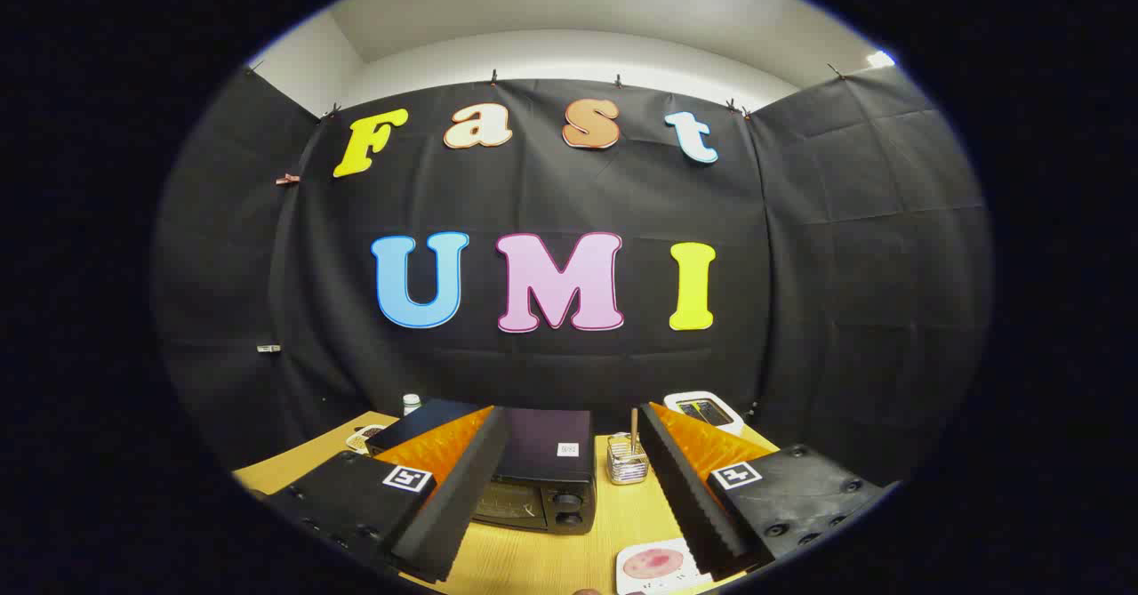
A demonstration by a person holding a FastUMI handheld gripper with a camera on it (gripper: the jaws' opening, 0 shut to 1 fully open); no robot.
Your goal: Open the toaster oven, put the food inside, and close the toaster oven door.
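Toaster oven [544, 479] stands on the wooden tabletop [542, 559], toward its far half, just ahead of the gripper [569, 524] and partly masked by the left finger. Its door appears closed, glass front and two knobs facing the gripper; by my judgement the opening step is not yet begun. The dark top carries a small white sticker.

The tongs stand wide open and hold nothing; both fingers [453, 497] are raised above the tabletop and touch no object. The aim is high, most of the gripper view going to the booth wall, so I judge this a starting pose ahead of any approach.

Food: a pinkish round item lies on a white plate [658, 568] at the near edge of the tabletop, just inside the right finger and well short of the oven. That placement leaves free room in front of the door for it to swing down, which is likely why the plate sits aside.

Other items: a small glass holder with a stick [628, 460] stands just right of the oven; a white device [707, 410] lies near the far right corner; a small dish [363, 439] and a little bottle [411, 404] sit toward the far left corner. None obstructs the door.
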